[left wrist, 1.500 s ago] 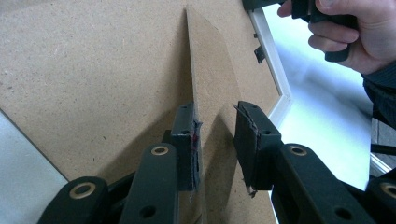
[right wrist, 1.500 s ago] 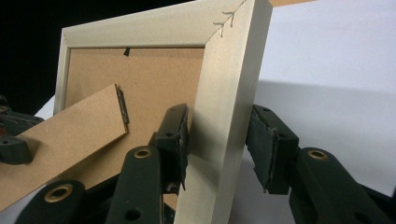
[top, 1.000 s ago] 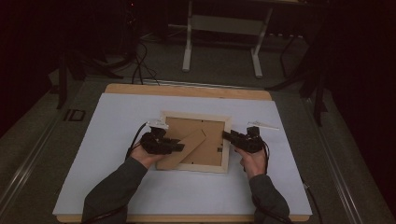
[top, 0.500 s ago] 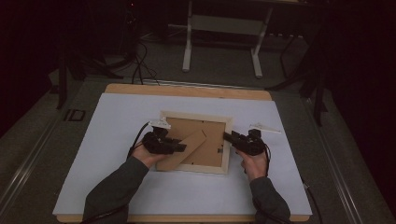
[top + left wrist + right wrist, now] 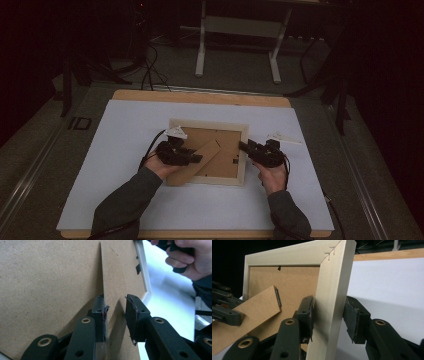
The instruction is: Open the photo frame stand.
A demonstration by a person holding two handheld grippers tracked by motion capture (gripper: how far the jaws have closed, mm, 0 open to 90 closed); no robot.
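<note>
A pale wooden picture frame (image 5: 207,125) lies face down on the mat, brown backing up. Its cardboard stand (image 5: 202,161) sticks out slantwise toward the near left. My left gripper (image 5: 196,158) reaches in from the left at that stand. In the left gripper view (image 5: 116,312) the stand's edge (image 5: 102,277) rests against one pad and the other pad stands apart, so it is open. My right gripper (image 5: 245,146) straddles the frame's right rail (image 5: 329,290), a pad on each side of it (image 5: 328,312). The stand (image 5: 249,312) and the left gripper (image 5: 227,312) show beyond the rail.
A white mat (image 5: 125,150) covers the wooden table (image 5: 200,96). A small white piece (image 5: 284,137) lies on the mat just right of the right gripper. Metal stand legs (image 5: 237,45) and cables sit on the dark floor behind the table.
</note>
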